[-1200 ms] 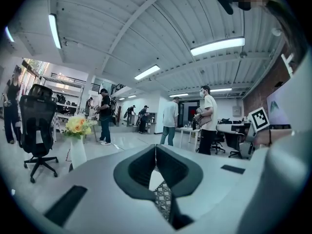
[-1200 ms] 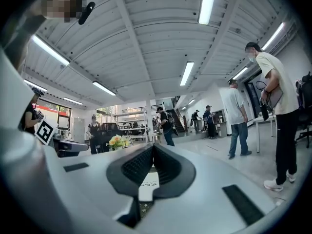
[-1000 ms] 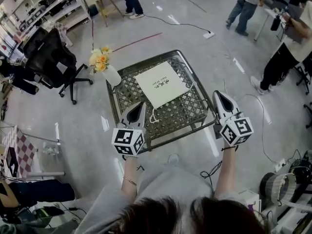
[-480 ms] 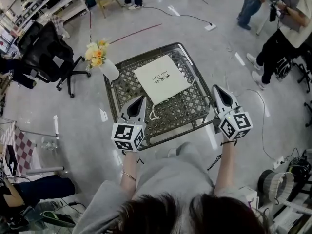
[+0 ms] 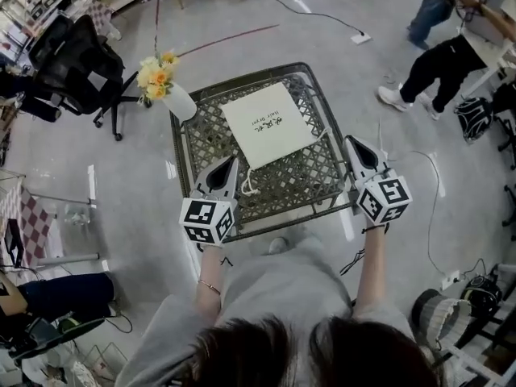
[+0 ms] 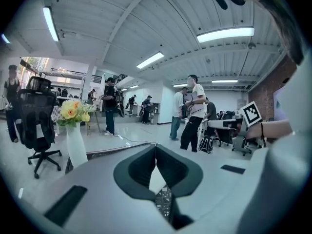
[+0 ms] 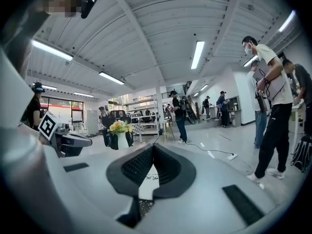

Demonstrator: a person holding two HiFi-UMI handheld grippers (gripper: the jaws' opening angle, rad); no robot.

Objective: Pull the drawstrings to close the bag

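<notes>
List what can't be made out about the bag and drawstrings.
- Print on the bag: too small in the head view.
- Its mouth, open or drawn: likewise.
- Gripper views: the left gripper and right gripper themselves hide most of it.
- Drawstring: too thin to trace over the mesh table.

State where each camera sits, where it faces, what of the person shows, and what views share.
Head view: on the head, steeply down at white bag on mesh table; hair, forearms, left gripper, right gripper.
Left gripper view: on that gripper, roughly level across the table; shut jaws, right wrist.
Right gripper view: likewise; shut jaws, left gripper.
All share flower vase and white bag.
</notes>
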